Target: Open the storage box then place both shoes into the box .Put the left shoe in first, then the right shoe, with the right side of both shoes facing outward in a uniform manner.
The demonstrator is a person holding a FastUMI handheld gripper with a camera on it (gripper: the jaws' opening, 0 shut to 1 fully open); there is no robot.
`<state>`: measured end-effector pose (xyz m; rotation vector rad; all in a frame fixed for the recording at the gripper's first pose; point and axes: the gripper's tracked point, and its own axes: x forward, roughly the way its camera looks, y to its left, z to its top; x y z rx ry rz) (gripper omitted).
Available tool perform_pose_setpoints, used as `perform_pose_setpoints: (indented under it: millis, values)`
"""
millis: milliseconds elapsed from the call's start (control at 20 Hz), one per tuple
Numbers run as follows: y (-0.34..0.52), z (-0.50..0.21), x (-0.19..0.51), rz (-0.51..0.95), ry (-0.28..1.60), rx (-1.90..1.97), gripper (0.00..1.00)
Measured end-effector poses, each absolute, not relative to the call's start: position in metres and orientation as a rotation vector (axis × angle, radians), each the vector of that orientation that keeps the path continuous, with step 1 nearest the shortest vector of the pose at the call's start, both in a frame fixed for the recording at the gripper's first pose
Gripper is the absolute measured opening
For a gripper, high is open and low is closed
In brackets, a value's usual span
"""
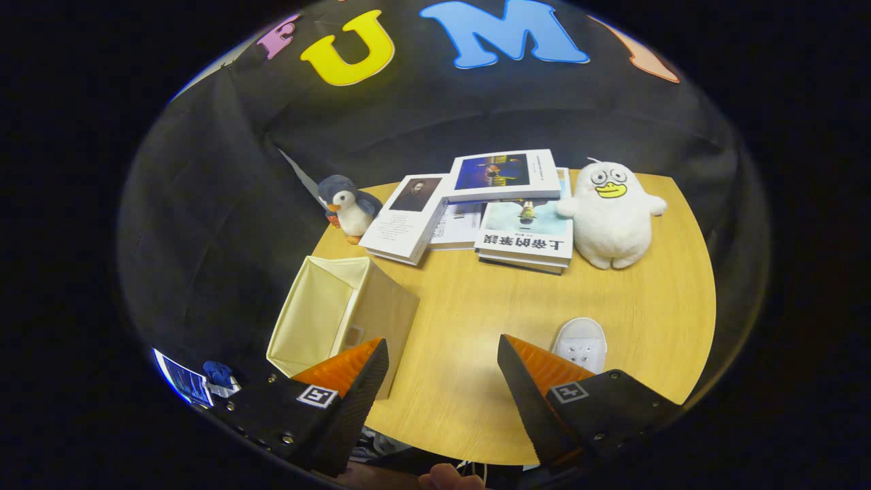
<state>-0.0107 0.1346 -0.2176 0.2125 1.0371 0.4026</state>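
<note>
A: How many soft toys sit on the round wooden table?
B: Two: one small grey-and-white plush penguin and one bigger white plush duck with a yellow beak.
A: Books?
B: Four I can count: one white paperback with a portrait cover, one with a blue cover, one partly hidden, one pale-green.
A: Boxes, shoes?
B: One open cream fabric storage box; one white shoe.
</note>
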Motion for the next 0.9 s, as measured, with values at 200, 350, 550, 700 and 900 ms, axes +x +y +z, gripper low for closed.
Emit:
perform_pose_setpoints:
  millis: [200,350,550,700,900]
  values:
    - [0.089,-0.242,-0.023,0.320,1.042,0.253,0.98]
    - [0.055,-0.265,-0.036,0.249,1.065,0.285,0.98]
    - [0.017,-0.293,-0.059,0.149,1.119,0.369,0.98]
    - [-0.008,-0.321,-0.069,0.085,1.149,0.405,0.97]
    - [-0.029,-0.360,-0.082,0.066,1.193,0.350,0.96]
